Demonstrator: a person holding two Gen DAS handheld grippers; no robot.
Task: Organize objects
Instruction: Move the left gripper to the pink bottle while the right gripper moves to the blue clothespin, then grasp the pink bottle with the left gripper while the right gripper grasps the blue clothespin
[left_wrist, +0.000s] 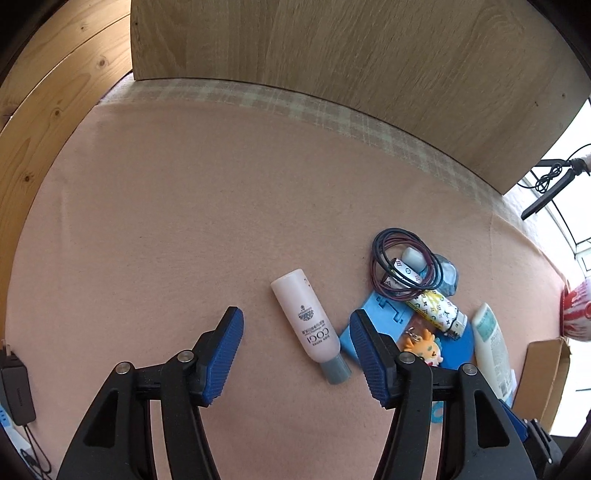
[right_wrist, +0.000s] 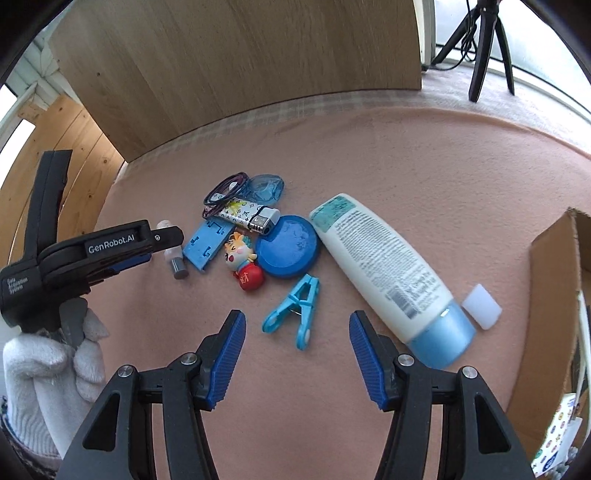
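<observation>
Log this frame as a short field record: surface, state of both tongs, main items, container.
surface: pink felt mat
left tongs: open, empty, above the small pink bottle
right tongs: open, empty, near the light blue clothespin
large item: white lotion bottle, lying flat, blue cap toward the camera
cluster: patterned lighter, blue round lid, cartoon figurine, hair ties
container: cardboard box at right
</observation>
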